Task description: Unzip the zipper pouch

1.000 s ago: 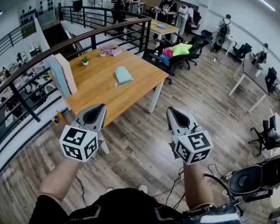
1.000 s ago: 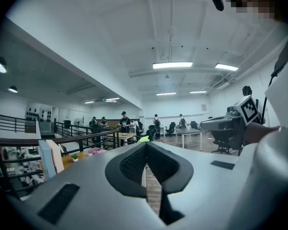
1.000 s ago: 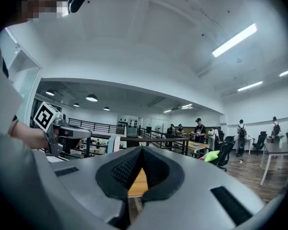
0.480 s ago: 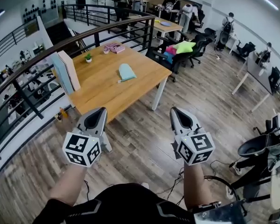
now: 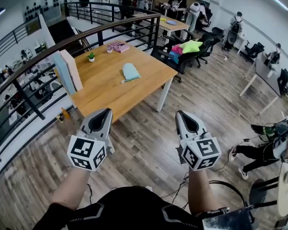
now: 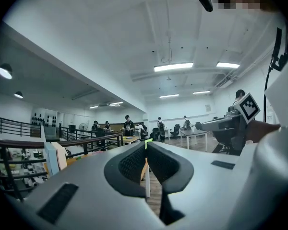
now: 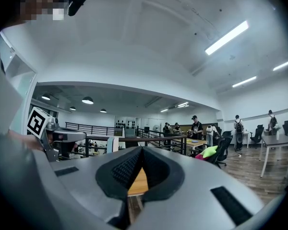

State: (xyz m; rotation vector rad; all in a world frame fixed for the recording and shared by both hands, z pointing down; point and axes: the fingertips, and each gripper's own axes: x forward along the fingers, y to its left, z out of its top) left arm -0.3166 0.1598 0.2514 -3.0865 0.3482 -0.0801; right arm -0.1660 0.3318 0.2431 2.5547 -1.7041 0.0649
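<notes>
Holding left gripper [image 5: 104, 112] and right gripper [image 5: 181, 114] level, side by side, forearms stretched forward, short of wooden table [image 5: 103, 92] near edge. Jaws pressed fully together, gripping nothing. Zipper pouch [image 5: 130, 72] flat mid-table, well apart from both.

A rectangular light-wood table with white legs [image 5: 105, 92] is being used to carry a light-blue fabric zipper pouch [image 5: 130, 72] near its middle. A small green potted plant [image 5: 91, 57], a pink flat box [image 5: 119, 46] and two upright panels [image 5: 67, 72] are being borne along its edges.
</notes>
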